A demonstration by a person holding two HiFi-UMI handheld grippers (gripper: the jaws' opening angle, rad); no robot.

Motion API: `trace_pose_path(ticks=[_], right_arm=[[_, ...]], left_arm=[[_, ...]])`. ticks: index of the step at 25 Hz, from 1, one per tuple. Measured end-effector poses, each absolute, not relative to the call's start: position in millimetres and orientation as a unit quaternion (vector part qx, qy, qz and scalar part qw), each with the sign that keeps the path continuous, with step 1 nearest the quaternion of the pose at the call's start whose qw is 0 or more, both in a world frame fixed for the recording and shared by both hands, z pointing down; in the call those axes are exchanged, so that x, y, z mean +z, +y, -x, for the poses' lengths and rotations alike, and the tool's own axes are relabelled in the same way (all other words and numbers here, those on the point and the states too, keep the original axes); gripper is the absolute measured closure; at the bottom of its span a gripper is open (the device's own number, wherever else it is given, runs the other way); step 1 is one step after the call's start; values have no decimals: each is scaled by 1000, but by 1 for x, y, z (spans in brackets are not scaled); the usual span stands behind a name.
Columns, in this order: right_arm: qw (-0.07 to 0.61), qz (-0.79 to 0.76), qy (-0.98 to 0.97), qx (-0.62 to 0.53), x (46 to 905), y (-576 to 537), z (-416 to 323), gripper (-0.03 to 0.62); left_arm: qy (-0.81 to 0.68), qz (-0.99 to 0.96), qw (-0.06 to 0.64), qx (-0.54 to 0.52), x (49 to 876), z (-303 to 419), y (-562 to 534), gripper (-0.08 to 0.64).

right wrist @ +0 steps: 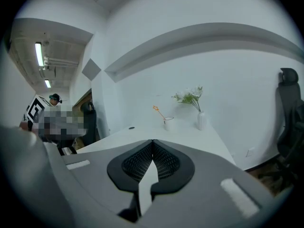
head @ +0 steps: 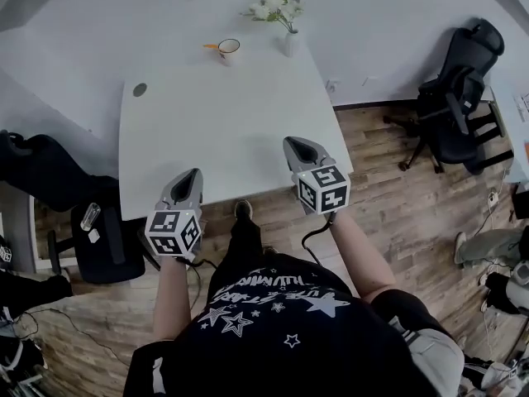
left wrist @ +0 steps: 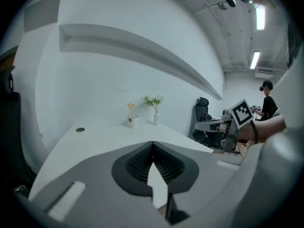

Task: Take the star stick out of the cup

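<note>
A white cup point(head: 229, 50) stands at the far edge of the white table point(head: 223, 139), and an orange star stick point(head: 212, 46) leans out of it to the left. The cup point(left wrist: 132, 121) and its star stick point(left wrist: 130, 107) look small and far off in the left gripper view. They are just as distant in the right gripper view, cup point(right wrist: 168, 123) and stick point(right wrist: 157, 110). My left gripper point(head: 195, 174) point(left wrist: 152, 145) hovers at the table's near edge, shut and empty. My right gripper point(head: 294, 143) point(right wrist: 153, 142) is over the near right part, also shut and empty.
A white vase of flowers point(head: 289, 40) stands right of the cup. A dark round grommet point(head: 140, 90) sits at the table's far left. A black office chair point(head: 459, 98) stands to the right, another chair point(head: 99, 238) at the near left. Cables lie on the wooden floor.
</note>
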State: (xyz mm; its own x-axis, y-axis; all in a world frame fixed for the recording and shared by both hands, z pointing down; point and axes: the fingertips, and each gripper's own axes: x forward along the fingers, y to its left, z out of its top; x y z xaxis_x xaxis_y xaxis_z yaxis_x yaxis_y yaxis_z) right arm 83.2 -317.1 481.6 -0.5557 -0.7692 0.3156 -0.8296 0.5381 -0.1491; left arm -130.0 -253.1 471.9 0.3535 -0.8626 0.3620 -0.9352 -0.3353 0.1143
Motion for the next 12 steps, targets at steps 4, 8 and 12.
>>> trace_pose_path(ticks=[4,8,12], right_arm=[[103,-472,-866,126,468,-358,-75,574],[113,-482,-861,112,459,-401,-58,574],[116,-475,-866,106,450,-440,-34,461]], left_arm=[[-552,-814,146,108,461,143,-293,557],[-550,-818,135,102,453,160,-333,557],[-554,-816,133,95,449,185,-367,557]])
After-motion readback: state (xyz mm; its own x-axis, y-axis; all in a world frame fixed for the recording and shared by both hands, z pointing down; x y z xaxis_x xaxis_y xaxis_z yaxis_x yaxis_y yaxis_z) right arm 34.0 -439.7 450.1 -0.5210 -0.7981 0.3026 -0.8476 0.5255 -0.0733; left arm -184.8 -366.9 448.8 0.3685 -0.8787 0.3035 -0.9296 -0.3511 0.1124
